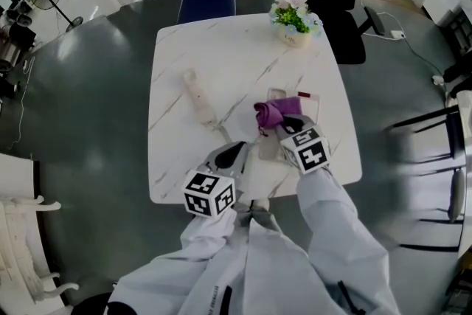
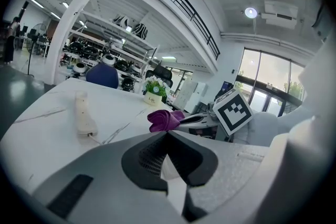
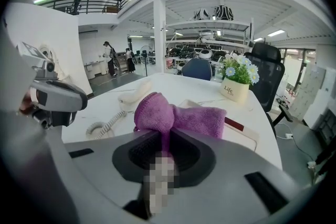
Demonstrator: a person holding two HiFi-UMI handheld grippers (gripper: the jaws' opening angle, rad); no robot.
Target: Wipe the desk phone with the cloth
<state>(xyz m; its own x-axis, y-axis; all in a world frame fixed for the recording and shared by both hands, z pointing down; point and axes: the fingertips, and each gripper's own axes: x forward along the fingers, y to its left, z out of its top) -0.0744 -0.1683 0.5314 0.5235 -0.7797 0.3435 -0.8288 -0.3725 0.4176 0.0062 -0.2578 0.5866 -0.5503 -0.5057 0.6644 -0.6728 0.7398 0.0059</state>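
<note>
Right now the right hand-held gripper [image 3: 164, 138] is clamping the bunched purple fabric cloth [image 3: 173, 115] over the cream plastic desk phone base [image 3: 245, 132] on the white marble worktop [image 1: 177, 158], with the left hand-held gripper [image 2: 167, 135] sitting closed and seemingly empty nearby, so it is probably needing flatter cloth contact and even strokes, sparing the loose cream handset [image 1: 199, 96].

Purple terry cloth [image 3: 181, 117]: matt, fuzzy nap. My right gripper [image 3: 167, 140]: matt grey plastic, ribbed dark pads. White marble-look counter [image 1: 221, 48]: smooth, faintly glossy. Cream plastic handset [image 1: 200, 98]: smooth.
</note>
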